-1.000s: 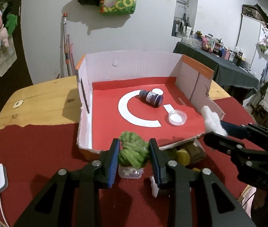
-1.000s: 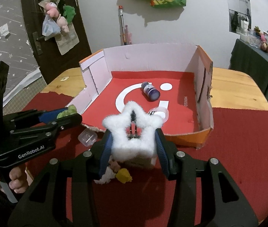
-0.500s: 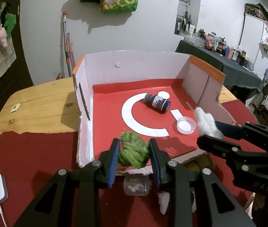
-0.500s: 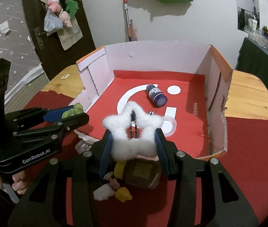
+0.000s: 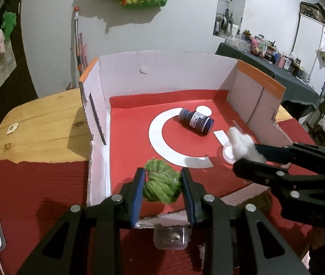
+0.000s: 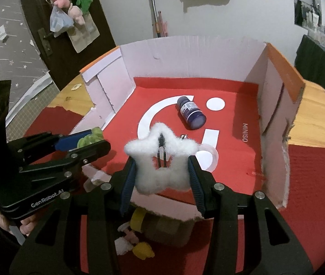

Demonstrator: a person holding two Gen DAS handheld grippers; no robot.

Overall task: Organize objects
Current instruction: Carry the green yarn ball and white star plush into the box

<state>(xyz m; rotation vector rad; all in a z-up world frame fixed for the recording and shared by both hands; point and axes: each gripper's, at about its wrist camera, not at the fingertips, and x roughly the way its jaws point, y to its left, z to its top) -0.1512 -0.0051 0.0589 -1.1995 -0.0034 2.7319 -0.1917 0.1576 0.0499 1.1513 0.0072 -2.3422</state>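
Both tongs are carrying soft things in over the open front of the cardboard box [image 5: 162, 73].

The left tongs [image 5: 162, 189] are clenching a green knitted ball [image 5: 161, 183], which is hanging just inside the box's low front edge, above the red floor. The right tongs [image 6: 162, 174] are gripping a white fluffy star [image 6: 161, 160] by its sides, hovering above the box floor near a small clear dish [image 6: 208, 155]. Each is pointing steeply down, apparently so its load can be dropped in cleanly. A dark blue bottle [image 5: 196, 120] is already lying on its side nearer the box's back wall. A clear cup [image 5: 170, 238] and a plush toy [image 6: 160, 231] are waiting outside the box front on the surface [image 5: 24, 192].
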